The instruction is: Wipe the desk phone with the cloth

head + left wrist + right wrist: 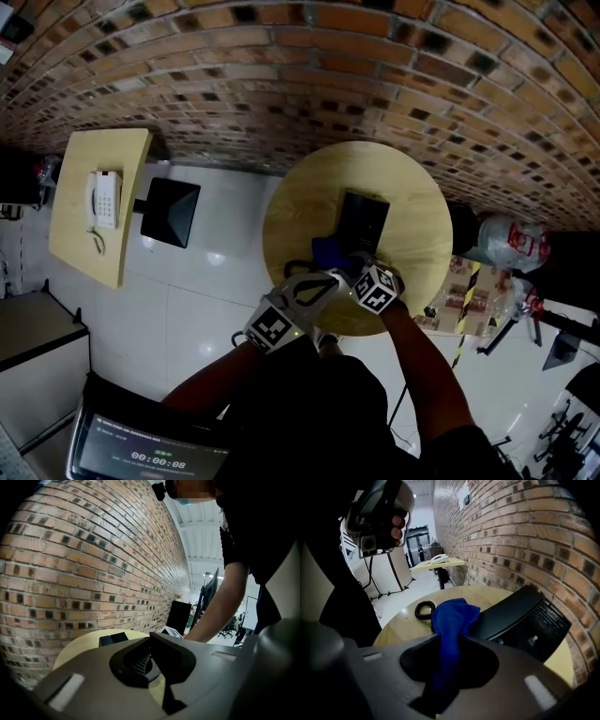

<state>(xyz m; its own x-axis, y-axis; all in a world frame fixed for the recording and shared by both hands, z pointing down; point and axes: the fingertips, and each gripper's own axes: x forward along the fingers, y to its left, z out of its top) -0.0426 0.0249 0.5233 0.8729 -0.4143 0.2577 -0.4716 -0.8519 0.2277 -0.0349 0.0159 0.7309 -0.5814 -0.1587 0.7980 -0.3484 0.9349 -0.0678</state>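
Near edge of table (281,220): left gripper (152,667) jaws pressed together, empty; right gripper (447,677) pinching blue cloth (451,618), cloth just beside near end of black phone (525,613), which lies mid-table toward far edge; brick wall (281,75) beyond.

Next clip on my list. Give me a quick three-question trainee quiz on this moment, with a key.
1. Multiple choice: what is the right gripper shut on? A) a sponge B) a blue cloth C) a paper towel
2. True or false: the black desk phone lies on the floor.
3. Fill in: the other phone, on the rectangular table at the head view's left, is ___ in colour.
Key: 1 B. 2 False: it sits on the round table. 3 white.
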